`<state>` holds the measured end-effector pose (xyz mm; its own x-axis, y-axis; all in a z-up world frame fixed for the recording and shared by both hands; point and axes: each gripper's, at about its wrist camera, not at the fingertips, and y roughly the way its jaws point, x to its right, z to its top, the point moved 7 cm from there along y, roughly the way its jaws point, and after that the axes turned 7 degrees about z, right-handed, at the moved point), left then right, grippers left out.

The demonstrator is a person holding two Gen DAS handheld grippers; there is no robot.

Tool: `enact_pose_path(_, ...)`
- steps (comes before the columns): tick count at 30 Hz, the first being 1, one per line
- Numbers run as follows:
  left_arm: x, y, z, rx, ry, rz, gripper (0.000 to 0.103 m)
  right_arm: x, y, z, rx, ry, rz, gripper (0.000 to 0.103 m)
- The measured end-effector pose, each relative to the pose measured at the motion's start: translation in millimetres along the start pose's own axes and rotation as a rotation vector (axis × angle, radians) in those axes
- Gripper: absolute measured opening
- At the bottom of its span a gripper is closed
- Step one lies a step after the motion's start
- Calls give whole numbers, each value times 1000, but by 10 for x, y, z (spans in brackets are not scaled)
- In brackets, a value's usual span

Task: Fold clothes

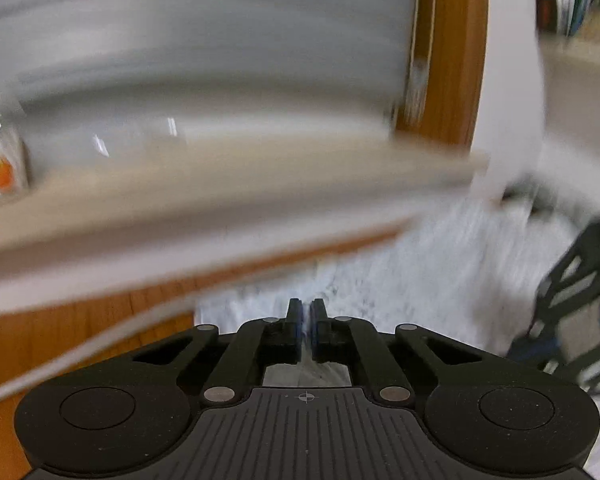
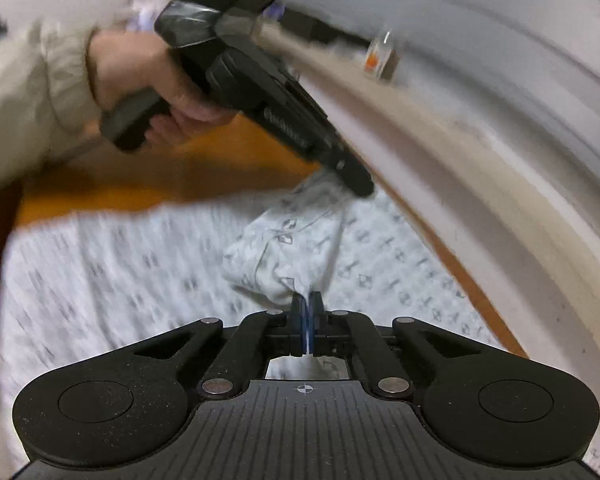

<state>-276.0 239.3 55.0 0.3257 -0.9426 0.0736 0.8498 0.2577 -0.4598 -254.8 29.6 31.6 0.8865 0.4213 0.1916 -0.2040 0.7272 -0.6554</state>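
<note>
The right gripper is pinching a bunched fold of the garment — a pale cloth printed with small dark figures — between its blue pads, the jaws drawn narrow with only the thin cloth showing in the slit. The rest of the garment is lying spread over the orange-brown wooden surface, reaching from the near left to the pale ledge along the right.

From the right wrist view, the left gripper is coming in from above, held by a hand in a beige sleeve; its tip is sitting on the raised far end of the same bunched fold. In its own view the left gripper is nearly closed, with a sliver of pale cloth showing between the pads, though blur is hiding whether they are pressing on it.

A small clear container with an orange mark is standing on the ledge — well apart from the cloth.
</note>
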Motion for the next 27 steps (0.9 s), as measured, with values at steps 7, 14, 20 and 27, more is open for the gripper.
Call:
enact_pose_path(7,-172,68,-106,-86,25,120,44,-43,84,92,14,5,0,53)
enact_pose_path(14,65,106,-125,-68,30,108,56,715,-534,-602,5,205,-139,53)
enact_pose_path(20,891,609,-6,-88,107,-59,59,2080,-1080,-1563,-23,545,-482,50)
enact_pose_path(27,1268,1106,-94,-148,136,-115,66,2826,-1144,-2318,-24,797,-557,36)
